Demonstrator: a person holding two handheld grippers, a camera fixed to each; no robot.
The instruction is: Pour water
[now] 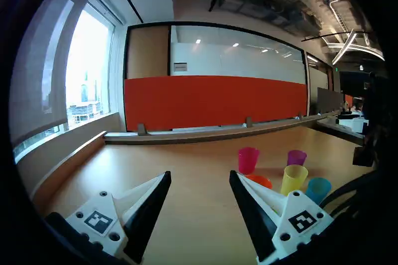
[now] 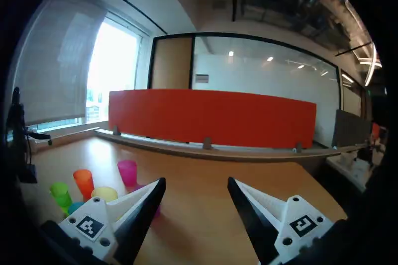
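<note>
Fingers spread and empty on my left gripper (image 1: 200, 175) and right gripper (image 2: 197, 180). The translucent coloured plastic cups (image 1: 293, 178) huddle close together on the pale wooden bench (image 1: 189, 153), so I reckon grabbing one risks toppling its neighbours.

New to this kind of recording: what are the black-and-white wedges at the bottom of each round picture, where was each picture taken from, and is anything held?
This is no robot: a person holds a two-finger gripper in each hand, and a fisheye camera rides on each. The wedges are that gripper's own fingers. The left gripper view looks along the left gripper, the right gripper view along the right gripper. Both are open and hold nothing. On the wooden table stand plastic cups close together: a pink cup, purple cup, yellow cup, orange cup and blue cup; the right gripper view adds a green cup. An orange partition runs behind the table.
</note>
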